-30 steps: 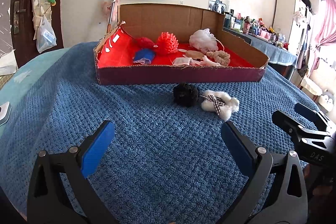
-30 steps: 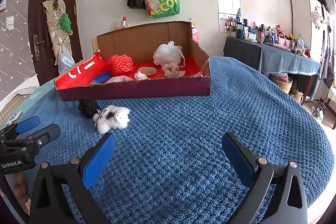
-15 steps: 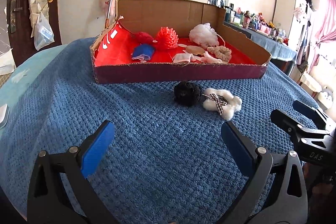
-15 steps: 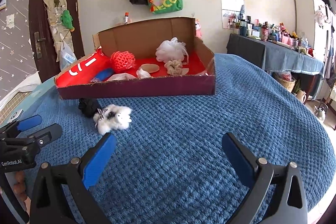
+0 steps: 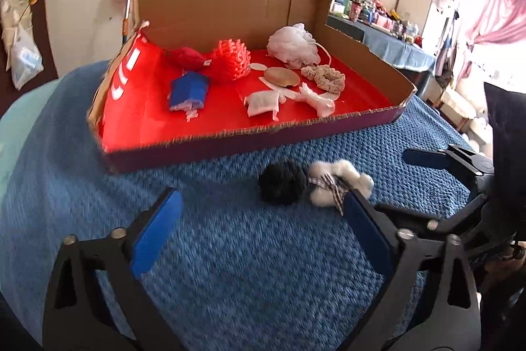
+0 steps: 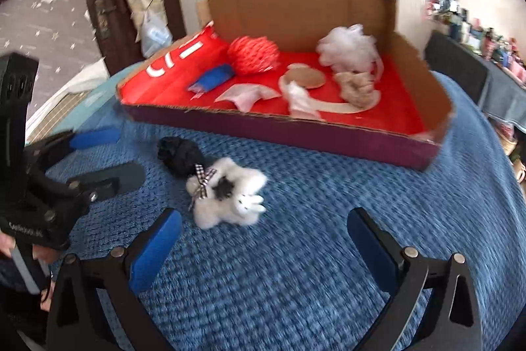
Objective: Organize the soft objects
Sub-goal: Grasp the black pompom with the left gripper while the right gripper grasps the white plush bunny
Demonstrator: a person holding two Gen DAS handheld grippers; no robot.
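Note:
A black pompom [image 5: 282, 183] and a white fluffy plush with a checked bow [image 5: 332, 185] lie touching on the blue blanket, just in front of the cardboard box [image 5: 230, 137]. My left gripper [image 5: 261, 232] hovers close behind the pompom; its jaws are closing with nothing between them. My right gripper [image 6: 263, 245] stands open just short of the white plush [image 6: 227, 203], which lies ahead and slightly left with the black pompom [image 6: 180, 155] behind it. Each gripper shows in the other's view: the right gripper [image 5: 404, 183], the left gripper [image 6: 115, 155].
The red-lined box [image 6: 279, 134] holds a red knitted ball [image 6: 253, 55], a white bath pouf [image 6: 348, 46], a blue cloth [image 6: 213, 78], a beige scrunchie [image 6: 356, 86] and pale scraps. The blue knitted blanket [image 5: 246, 278] covers the surface. A cluttered side table stands far right.
Both grippers moved forward and tipped down toward the pompom and plush, which now sit much nearer the fingertips. The left jaws stand slightly narrower.

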